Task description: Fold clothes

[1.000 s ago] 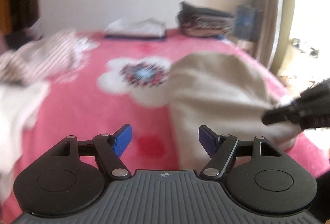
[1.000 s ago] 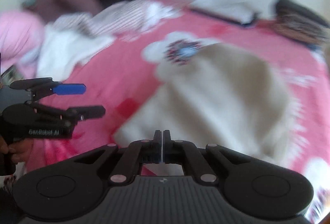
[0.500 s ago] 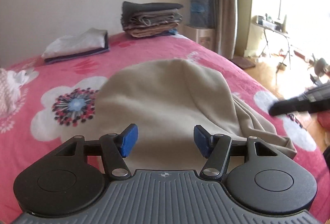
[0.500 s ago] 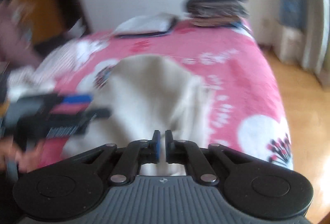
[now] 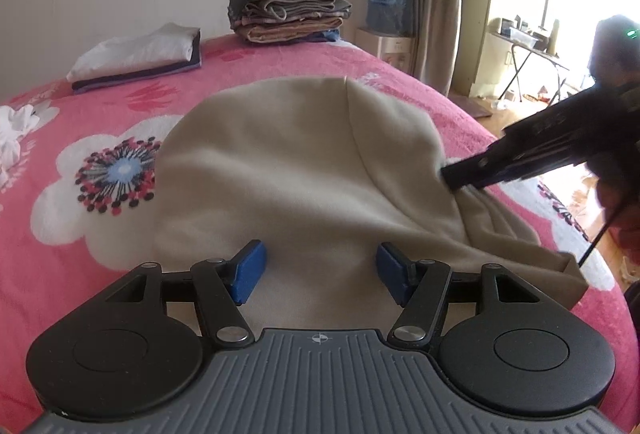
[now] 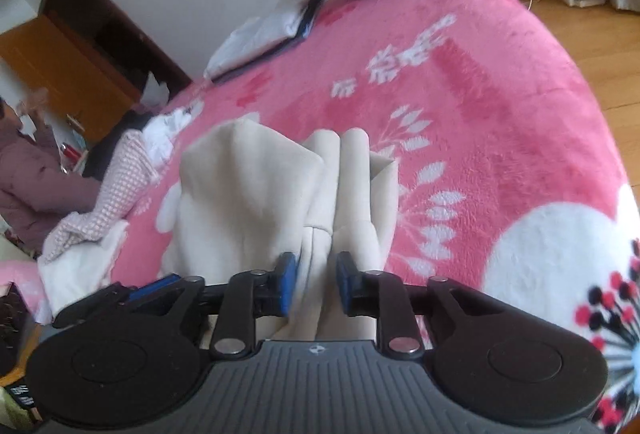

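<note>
Garment: the beige garment (image 5: 288, 170) lies spread on the pink flowered bed (image 5: 100, 122), near my edge of it, its right side bunched into loose ridges.

Left fingers: my left gripper (image 5: 318, 270) hovers over the near hem with its blue fingers (image 5: 248, 270) set well apart; cloth shows beneath the gap, but nothing is pinched.

Right fingers: my right gripper (image 6: 314, 284) sits at the rumpled right edge, seen from the left wrist view as a dark bar meeting the fabric. Its jaws are opening, a narrow gap so far, and a fold of the garment (image 6: 320, 194) stands between the pads (image 6: 286, 282). I judge the pads no longer press on it, though it is close.

Handling: soft, thick-looking knit or fleece, light, limp. It will drape and sag from any single point, and the plush bed cover may drag on it, so sliding could wrinkle it.

Where to take hold: at hems and corners, one in each gripper, pinching through all layers so the underside comes along. The bunched right side wants smoothing flat first, I think.

Risk: catching only the top layer, or a bite of bed cover with it.

Others: a folded white pile (image 5: 140, 54) and a taller folded stack (image 5: 292, 10) at the far side; unfolded checked clothing (image 6: 116, 194) off to the left.
</note>
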Available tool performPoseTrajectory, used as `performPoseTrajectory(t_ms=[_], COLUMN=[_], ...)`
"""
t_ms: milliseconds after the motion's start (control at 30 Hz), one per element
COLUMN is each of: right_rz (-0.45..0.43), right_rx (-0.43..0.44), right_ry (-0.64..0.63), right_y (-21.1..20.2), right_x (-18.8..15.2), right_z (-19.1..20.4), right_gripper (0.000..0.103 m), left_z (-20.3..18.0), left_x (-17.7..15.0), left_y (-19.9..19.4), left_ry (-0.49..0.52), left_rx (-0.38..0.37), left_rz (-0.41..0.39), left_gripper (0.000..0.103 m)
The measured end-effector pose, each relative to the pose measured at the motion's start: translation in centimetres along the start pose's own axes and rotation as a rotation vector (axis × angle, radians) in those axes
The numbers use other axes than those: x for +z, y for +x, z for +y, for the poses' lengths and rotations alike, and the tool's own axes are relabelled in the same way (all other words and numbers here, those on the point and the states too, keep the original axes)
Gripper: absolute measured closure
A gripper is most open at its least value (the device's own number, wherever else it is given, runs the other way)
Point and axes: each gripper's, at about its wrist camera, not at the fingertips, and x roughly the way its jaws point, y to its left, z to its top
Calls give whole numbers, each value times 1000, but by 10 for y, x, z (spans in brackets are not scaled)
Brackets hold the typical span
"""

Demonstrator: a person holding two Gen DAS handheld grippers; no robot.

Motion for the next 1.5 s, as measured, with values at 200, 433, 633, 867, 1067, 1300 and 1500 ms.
performPoseTrajectory(t_ms=[200,433,633,867,1067,1300,1500], right_rz=[-33,-183,-87,-110,-63,14,-102], right_rx=[14,-29,10,-9,28,-17,-109], right_ry=[-49,-55,99,54,6,73,-39], right_y=[5,-21,7,-25,-61,-53,-75], right_x=[0,-7,-13,-16,-40,-75,-93], right_z=[4,14,-24,-21,1,17,55], right_gripper=[93,95,95,87,87,92,98], left_z=[-9,-26,-32,-21,-26,-49,-45], left_x=[23,48,35,38,36,26,26], left_y=[20,49,68,54,52,64,68], left_ry=[63,69,94,34,58,201,177], left_rx=[-32,-108,-109,-135,-166,-156,-160], left_rz=[-63,-100,-47,-44,-32,-26,-20], left_gripper=[40,41,41,38,35,31,31])
